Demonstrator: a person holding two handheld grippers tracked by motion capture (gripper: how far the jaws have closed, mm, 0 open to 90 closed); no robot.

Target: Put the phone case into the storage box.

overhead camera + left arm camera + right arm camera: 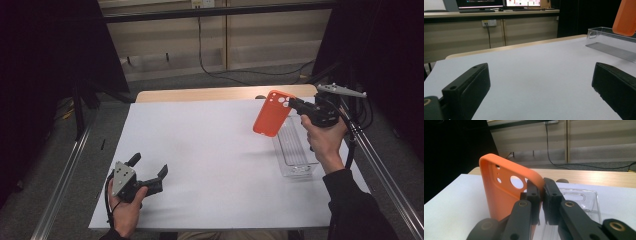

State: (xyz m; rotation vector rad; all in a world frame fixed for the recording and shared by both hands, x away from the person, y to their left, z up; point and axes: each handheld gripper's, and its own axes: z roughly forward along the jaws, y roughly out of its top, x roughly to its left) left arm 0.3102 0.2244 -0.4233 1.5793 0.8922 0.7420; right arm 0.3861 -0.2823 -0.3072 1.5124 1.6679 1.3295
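My right gripper [295, 105] fingers pinch the orange phone case [270, 113] at its camera-hole edge, holding it up in the air, tilted, above the clear tray [295, 150] on the white surface [210, 160]. Left gripper [150, 172]: fingers spread wide, nothing btwn them, low over the surface near-left, well apart from the case.

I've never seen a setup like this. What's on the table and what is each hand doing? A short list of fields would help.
Surface: white table
Left tool: open, empty, low over the near left of the table
Right tool: shut on the orange phone case, gripping its edge by the camera holes
Case position: lifted off the table, above the clear tray
Clear tray: at the right side of the table, looks empty
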